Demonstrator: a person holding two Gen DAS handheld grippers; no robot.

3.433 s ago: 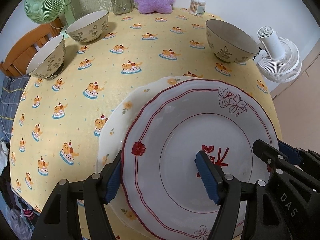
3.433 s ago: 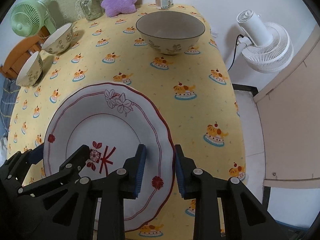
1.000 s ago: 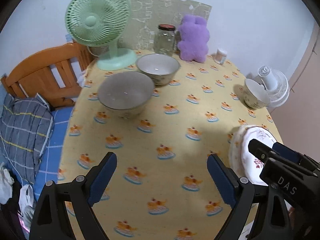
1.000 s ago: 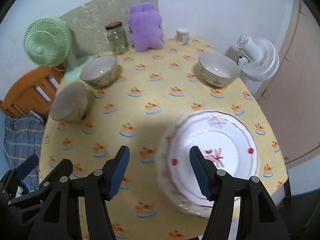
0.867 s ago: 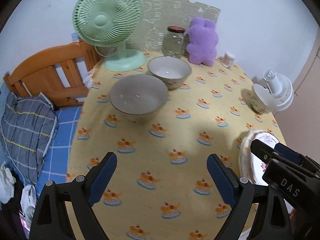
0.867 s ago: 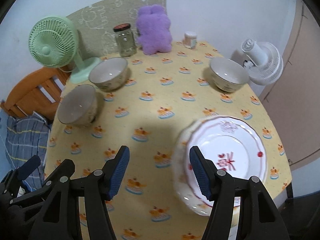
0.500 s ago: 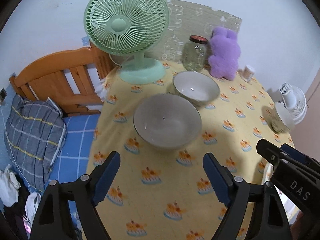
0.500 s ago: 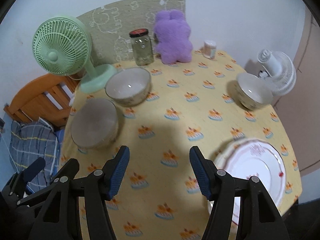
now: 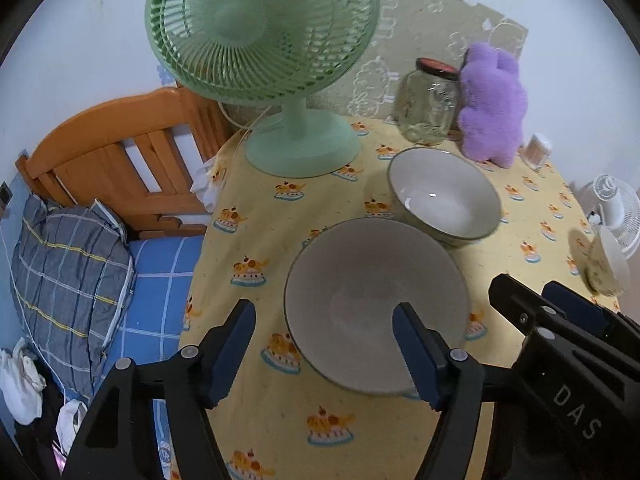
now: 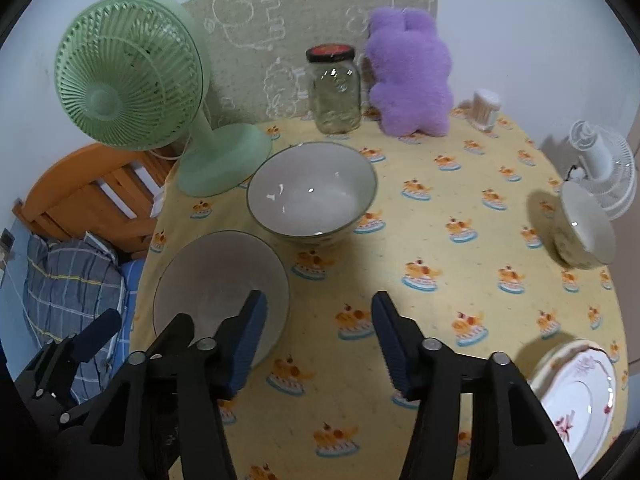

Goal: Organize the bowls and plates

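A: Near bowl (image 9: 376, 304) first. I judge it ceramic: stiff, fairly heavy for its size, glazed and so slippery, and it chips if knocked. I take it at the rim, one finger inside and one outside the wall, on the side nearest me.

B: Where does it sit?

A: On the left part of the table (image 9: 256, 408), upright, just in front of the second bowl (image 9: 444, 196); I cannot tell whether the two rims touch or only come close. In the left wrist view it lies ahead of the left gripper (image 9: 324, 344), whose right finger overlaps its near rim.

B: Look of it?

A: Pale grey inside, thin dark line at the rim, empty. The second bowl is the same type, with a glossy highlight. A third bowl (image 10: 580, 232) stands well apart at the right edge and shows a leaf pattern outside.

B: Tongs?

A: Both spread, nothing between them. The right gripper (image 10: 316, 336) hovers over bare cloth, just right of the near bowl.

B: Plates?

A: Plates (image 10: 576, 396) are stacked at the near right edge, red-trimmed one on top. My judgement: bowls remain to be nested.

B: Hazards?

A: The green fan (image 9: 264, 28) base and the jar (image 10: 336, 88) stand near the second bowl.
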